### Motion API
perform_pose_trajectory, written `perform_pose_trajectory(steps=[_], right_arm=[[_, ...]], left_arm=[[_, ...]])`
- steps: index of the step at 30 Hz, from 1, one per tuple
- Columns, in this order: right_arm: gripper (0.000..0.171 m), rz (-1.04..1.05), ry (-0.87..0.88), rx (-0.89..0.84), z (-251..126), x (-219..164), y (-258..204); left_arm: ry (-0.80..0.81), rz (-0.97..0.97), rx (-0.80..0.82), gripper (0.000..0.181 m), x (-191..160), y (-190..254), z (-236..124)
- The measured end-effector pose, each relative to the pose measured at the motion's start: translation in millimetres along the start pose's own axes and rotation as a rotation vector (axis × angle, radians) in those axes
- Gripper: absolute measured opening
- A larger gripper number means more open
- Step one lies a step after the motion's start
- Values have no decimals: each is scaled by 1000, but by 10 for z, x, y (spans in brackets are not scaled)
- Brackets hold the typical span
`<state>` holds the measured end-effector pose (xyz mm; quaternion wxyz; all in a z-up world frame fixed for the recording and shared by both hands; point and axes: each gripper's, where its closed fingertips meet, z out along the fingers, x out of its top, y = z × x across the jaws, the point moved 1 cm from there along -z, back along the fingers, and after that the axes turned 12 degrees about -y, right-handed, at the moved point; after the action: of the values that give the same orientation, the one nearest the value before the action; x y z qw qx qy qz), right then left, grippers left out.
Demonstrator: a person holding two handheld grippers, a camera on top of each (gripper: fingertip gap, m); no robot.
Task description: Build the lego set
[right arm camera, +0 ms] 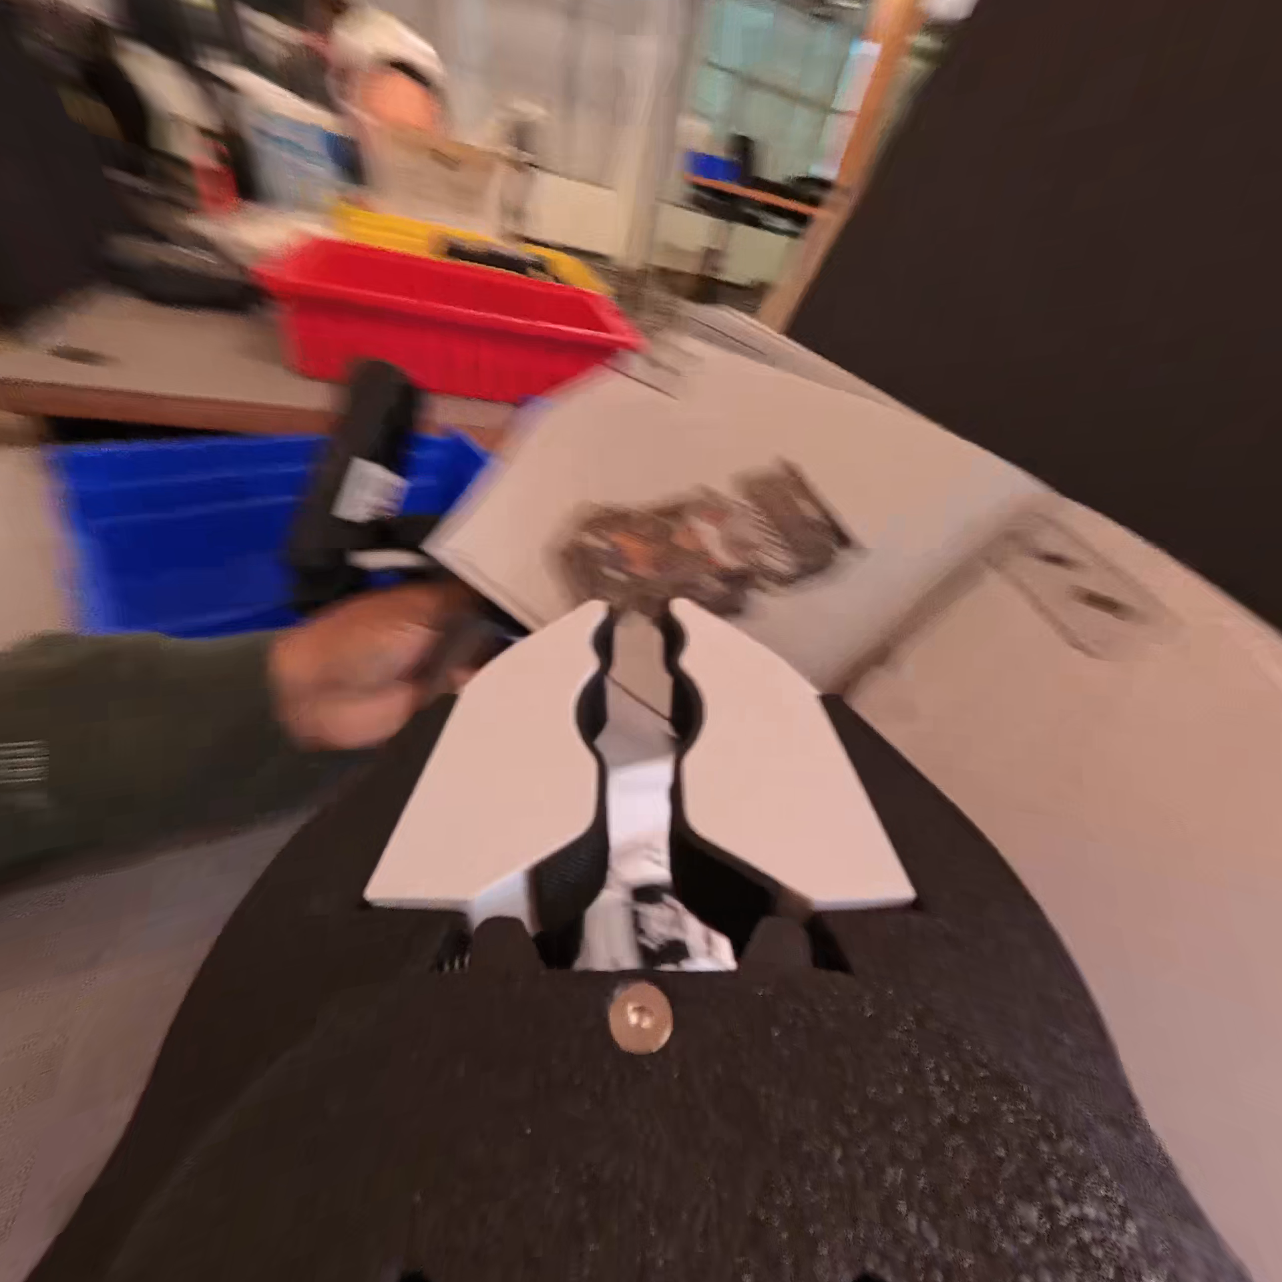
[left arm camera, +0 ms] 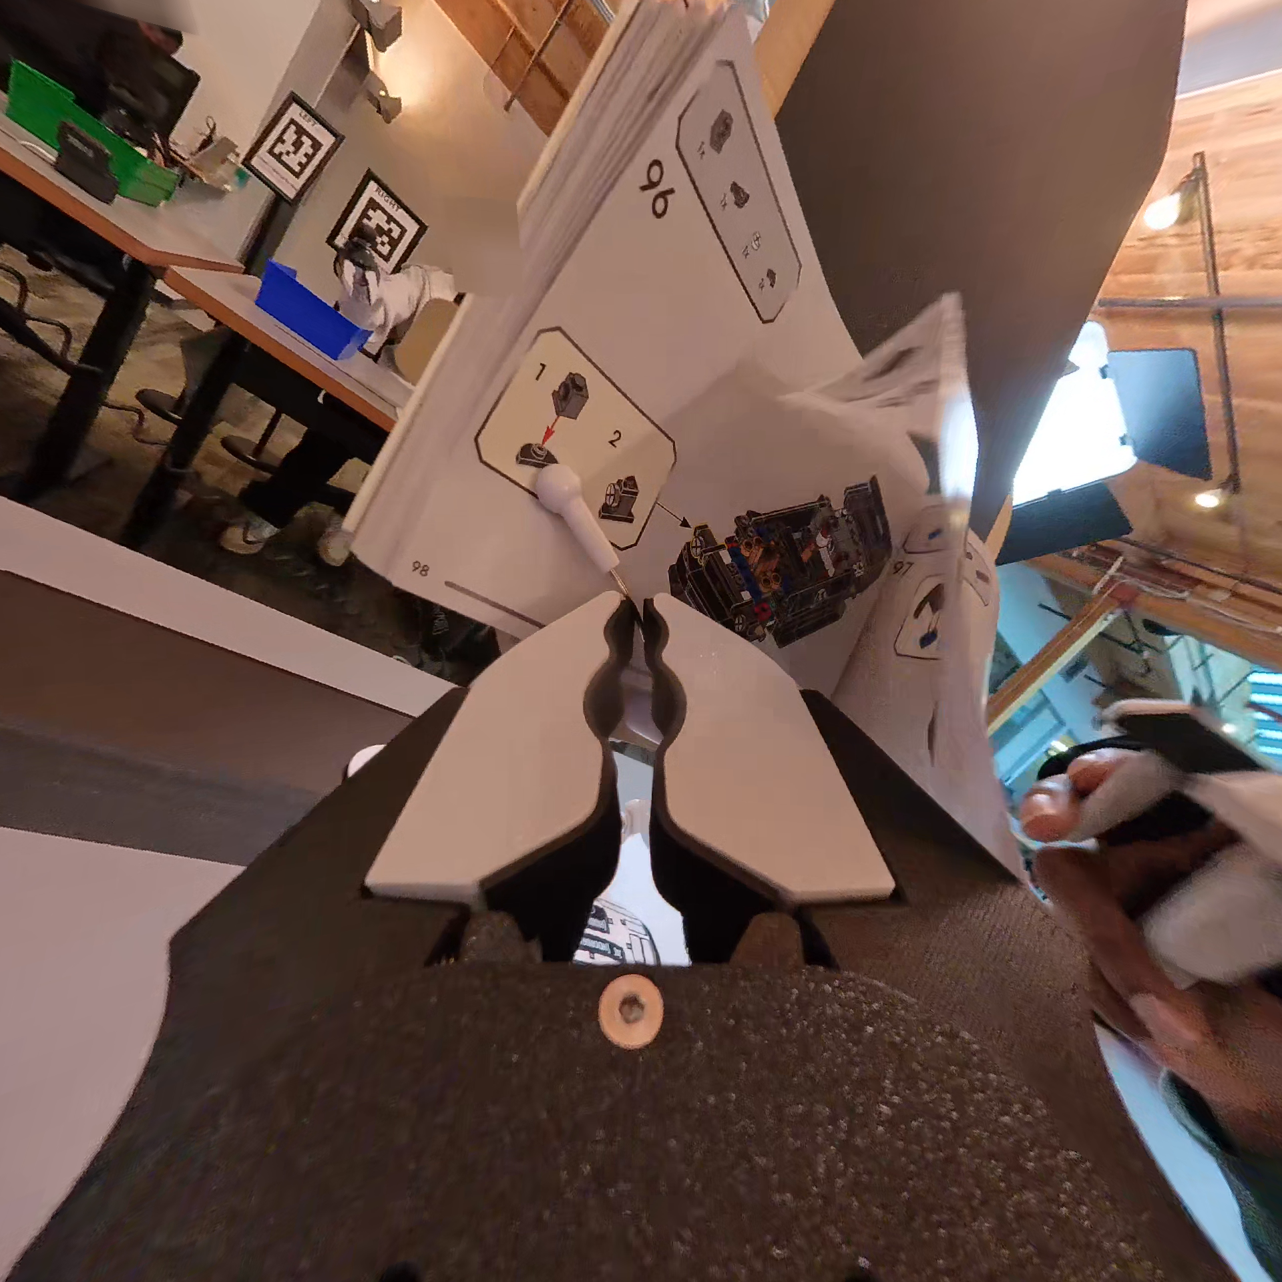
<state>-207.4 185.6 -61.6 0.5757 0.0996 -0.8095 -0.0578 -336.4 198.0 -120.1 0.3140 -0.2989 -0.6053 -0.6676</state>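
Was checking the instruction booklet (left arm camera: 624,388) ahead of my fingers. Left gripper (left arm camera: 637,610) pinched a white-handled pin (left arm camera: 579,517); right gripper (right arm camera: 638,614) slightly spread, empty. Next: find those pieces.

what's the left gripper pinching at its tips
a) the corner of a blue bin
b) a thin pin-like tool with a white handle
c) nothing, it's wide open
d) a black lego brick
b: in the left wrist view the left gripper is closed on the metal shaft of a thin tool with a white handle, which lies across the open instruction booklet.
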Motion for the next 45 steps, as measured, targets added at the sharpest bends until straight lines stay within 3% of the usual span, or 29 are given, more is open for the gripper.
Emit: perform_pose_trajectory(steps=[1, 4, 7, 14, 23, 33, 45], right_arm=[[0, -7, -44, -128, -23, -109, 196], [0, -27, -234, -278, 116, -386, 449], [0, -125, -370, -466, 335, -423, 572], [0, -142, -398, -566, 645, -280, 553], [0, -151, -393, -527, 779, -175, 561], [0, -273, -396, -508, 1213, 372, 470], [0, -159, -275, -365, 1561, 661, 341]], left_arm=[[10, -16, -9, 3, 1, -2, 4], [61, -84, -29, 2, 1, -4, 4], [97, -178, -71, 2, -17, -34, -13], [162, -334, -177, 1, -73, -87, -63], [182, -405, -171, 1, -84, -100, -67], [204, -397, -153, 1, -92, -80, -92], [212, -401, -153, 1, -92, -41, -101]])
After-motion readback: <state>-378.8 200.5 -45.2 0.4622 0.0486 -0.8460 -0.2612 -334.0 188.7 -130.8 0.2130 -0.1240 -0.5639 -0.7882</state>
